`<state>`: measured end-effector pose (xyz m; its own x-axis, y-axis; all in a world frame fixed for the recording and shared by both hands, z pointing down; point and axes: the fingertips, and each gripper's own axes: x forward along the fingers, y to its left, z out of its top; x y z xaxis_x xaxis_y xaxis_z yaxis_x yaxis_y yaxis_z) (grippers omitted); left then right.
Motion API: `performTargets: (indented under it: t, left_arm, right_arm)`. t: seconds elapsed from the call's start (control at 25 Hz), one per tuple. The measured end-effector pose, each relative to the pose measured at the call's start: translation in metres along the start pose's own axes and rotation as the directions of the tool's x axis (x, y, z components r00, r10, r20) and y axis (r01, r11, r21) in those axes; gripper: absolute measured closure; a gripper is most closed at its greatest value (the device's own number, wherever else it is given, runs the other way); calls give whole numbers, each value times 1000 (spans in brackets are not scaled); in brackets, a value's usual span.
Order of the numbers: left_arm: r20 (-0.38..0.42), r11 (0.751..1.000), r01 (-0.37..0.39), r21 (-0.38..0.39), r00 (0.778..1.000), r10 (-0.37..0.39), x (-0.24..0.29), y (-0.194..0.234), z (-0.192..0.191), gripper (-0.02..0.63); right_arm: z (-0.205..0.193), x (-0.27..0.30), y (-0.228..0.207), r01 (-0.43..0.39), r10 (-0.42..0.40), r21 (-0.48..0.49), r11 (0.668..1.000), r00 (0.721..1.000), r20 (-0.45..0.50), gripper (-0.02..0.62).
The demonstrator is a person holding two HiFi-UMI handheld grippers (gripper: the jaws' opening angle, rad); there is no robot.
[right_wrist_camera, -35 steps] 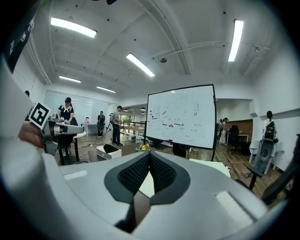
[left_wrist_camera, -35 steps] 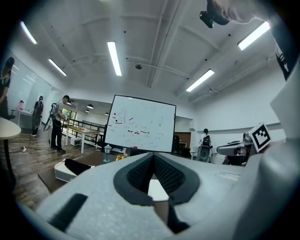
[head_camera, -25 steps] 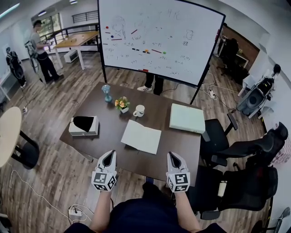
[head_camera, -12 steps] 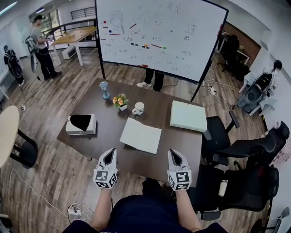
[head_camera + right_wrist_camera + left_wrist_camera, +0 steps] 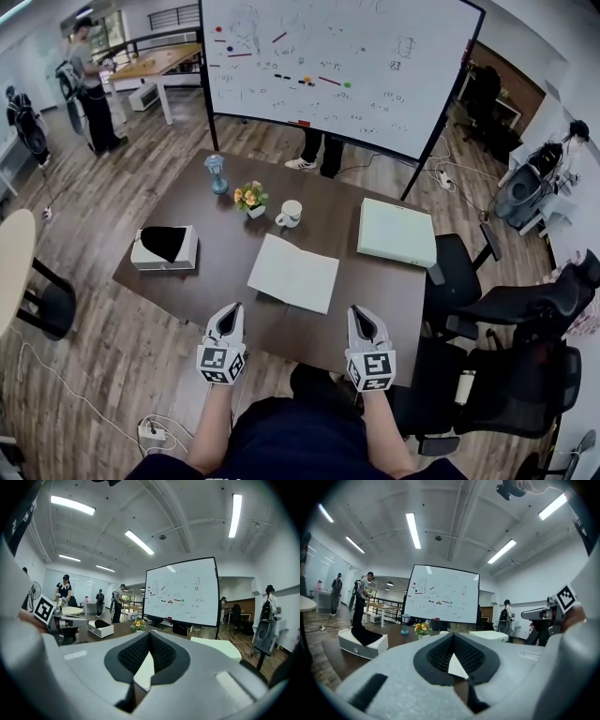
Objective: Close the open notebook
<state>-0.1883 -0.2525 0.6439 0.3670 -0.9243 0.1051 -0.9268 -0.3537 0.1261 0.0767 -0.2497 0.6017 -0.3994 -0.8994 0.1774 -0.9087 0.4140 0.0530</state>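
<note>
The open notebook (image 5: 293,273) lies flat with blank white pages up, in the middle of the dark wooden table (image 5: 375,291). My left gripper (image 5: 225,316) hovers at the table's near edge, left of the notebook and short of it. It is shut and holds nothing. My right gripper (image 5: 361,319) is level with it on the notebook's right, also shut and empty. In the left gripper view the closed jaws (image 5: 452,635) point at the notebook (image 5: 458,668). The right gripper view shows the same past its jaws (image 5: 149,633), with a white page (image 5: 143,673) beyond.
On the table stand a white box with black cloth (image 5: 164,247), a mug (image 5: 291,214), a small flower pot (image 5: 250,199), a blue ornament (image 5: 217,174) and a pale green box (image 5: 397,232). A whiteboard (image 5: 337,66) stands behind, and office chairs (image 5: 506,309) crowd the right.
Both grippers have sunk a little toward the table's near edge, side by side and still shut. The notebook has not moved.
</note>
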Motion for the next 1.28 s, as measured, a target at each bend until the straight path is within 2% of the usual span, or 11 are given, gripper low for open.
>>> performTargets:
  t: [0.24,0.36,0.4,0.44,0.48,0.6,0.68,0.84,0.96,1.12,1.28]
  left_arm:
    - [-15,1000,-10,7,1000,10,17,12,-17,617]
    - [-58,1000,2,-8,998,-3,26,18,-35,617]
    - [-80,1000,8,-16,997,-9,30,21,-44,578]
    - [-99,1000,10,-28,995,-13,33,24,-52,497]
    - [-113,999,8,-42,993,-13,36,27,-59,459]
    - [-142,997,8,-75,990,-19,42,35,-77,442]
    - [-162,996,20,-87,986,-34,46,37,-87,395]
    - [-196,996,43,-78,979,-58,57,37,-102,357]
    - [-208,995,68,-74,975,-82,65,35,-109,283]
    - [-248,991,103,-91,961,-123,75,33,-124,91]
    - [-249,985,139,-104,955,-161,84,30,-131,26]
  right_arm:
    - [-9,10,-2,-4,4,0,1000,1000,-12,588]
    - [-7,12,-3,-2,2,-1,1000,1000,-14,588]
    - [-8,14,-3,-3,3,-2,1000,1000,-15,588]
    - [-9,15,-3,-4,4,-3,1000,1000,-16,588]
    - [-10,16,-3,-4,4,-3,1000,1000,-18,588]
    - [-15,18,-3,-7,7,7,1000,1000,-26,588]
    - [-18,18,-3,-10,11,19,1000,999,-32,588]
    - [-22,18,-5,-7,8,21,1000,999,-36,588]
    - [-23,19,-6,-5,6,20,1000,999,-42,588]
    - [-27,21,-5,-1,2,19,1000,999,-50,588]
    - [-29,23,-5,-2,3,16,1000,998,-56,588]
